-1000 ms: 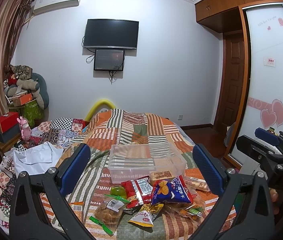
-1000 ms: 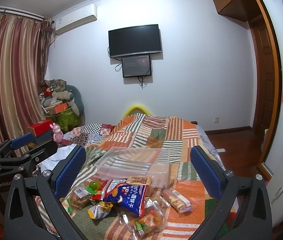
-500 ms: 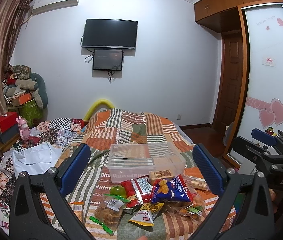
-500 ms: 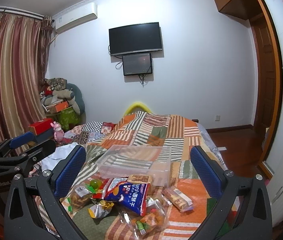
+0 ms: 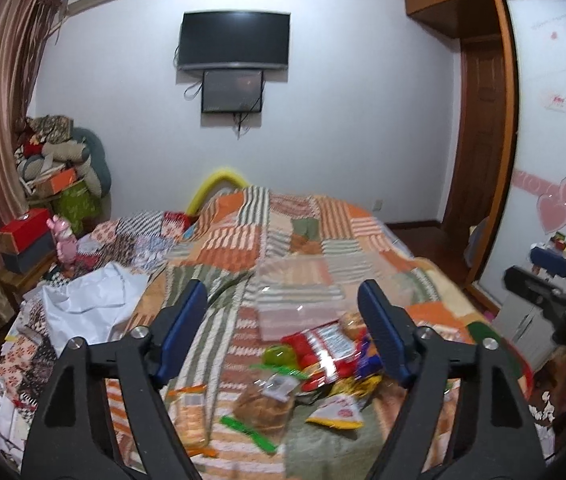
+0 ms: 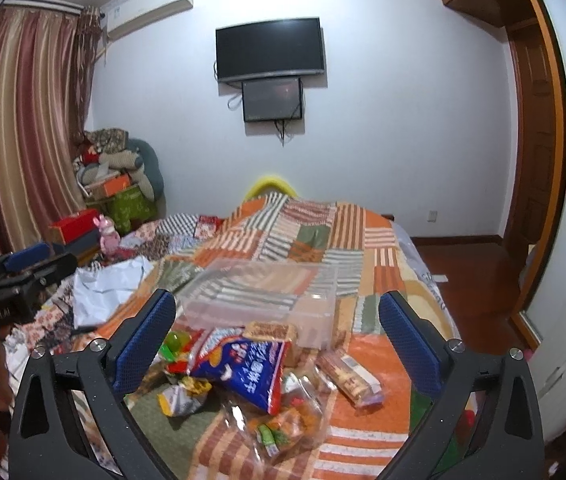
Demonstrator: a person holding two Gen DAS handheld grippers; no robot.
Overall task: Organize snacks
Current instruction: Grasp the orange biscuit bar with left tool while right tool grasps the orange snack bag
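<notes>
A clear plastic bin [image 6: 263, 296] stands empty on the striped quilt [image 6: 323, 236], also in the left wrist view [image 5: 299, 300]. In front of it lies a heap of snacks: a blue bag [image 6: 243, 372], a red packet [image 5: 323, 350], a biscuit pack [image 6: 349, 376], a bread bag [image 5: 263, 400], a green jelly cup [image 5: 279, 356]. My left gripper [image 5: 283, 332] is open and empty above the heap's left side. My right gripper [image 6: 277, 340] is open and empty above the heap. Each gripper shows at the edge of the other's view.
White paper [image 5: 91, 300] and patterned cloths lie on the bed's left. Boxes and a pink toy [image 5: 65, 240] stand on a side table at left. A wardrobe door [image 5: 555, 140] and the floor are at right.
Both grippers have moved forward and down toward the snack heap. The left one has also shifted left. The jaws stay open.
</notes>
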